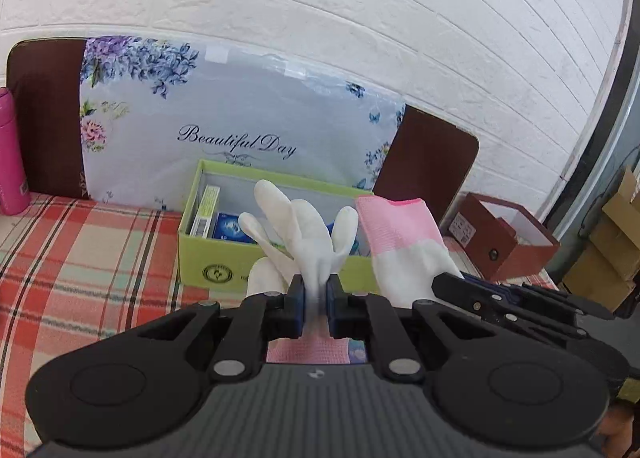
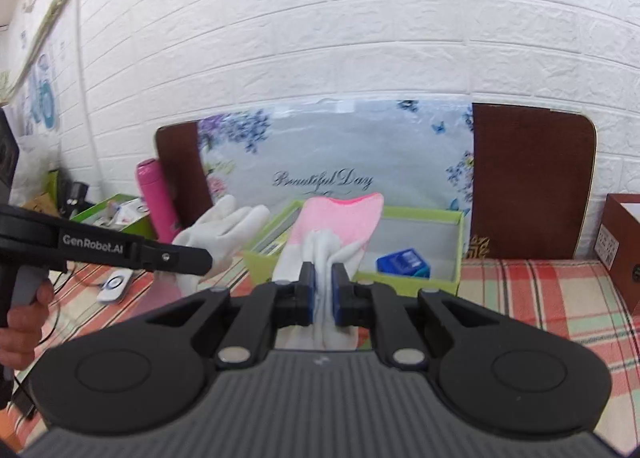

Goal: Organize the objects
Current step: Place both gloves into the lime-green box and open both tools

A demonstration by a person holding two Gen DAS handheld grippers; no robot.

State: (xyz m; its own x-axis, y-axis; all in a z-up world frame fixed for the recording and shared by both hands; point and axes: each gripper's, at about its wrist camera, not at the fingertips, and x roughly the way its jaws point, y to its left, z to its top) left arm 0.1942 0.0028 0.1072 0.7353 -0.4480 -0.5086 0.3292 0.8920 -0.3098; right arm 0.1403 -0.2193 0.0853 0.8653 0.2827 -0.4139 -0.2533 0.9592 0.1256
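Note:
My left gripper is shut on a white glove; the glove's fingers stick up above the pads and its pink cuff hangs below. My right gripper is shut on a second white glove whose pink cuff points up. Both gloves are held in the air in front of an open green box, which holds a blue packet and a small carton. In the left wrist view the right gripper shows at the right; in the right wrist view the left gripper is at the left.
The green box stands on a plaid bedcover against a flowered pillow and a white brick wall. A pink bottle stands to the left and a brown box to the right. Another green box and a white device lie far left.

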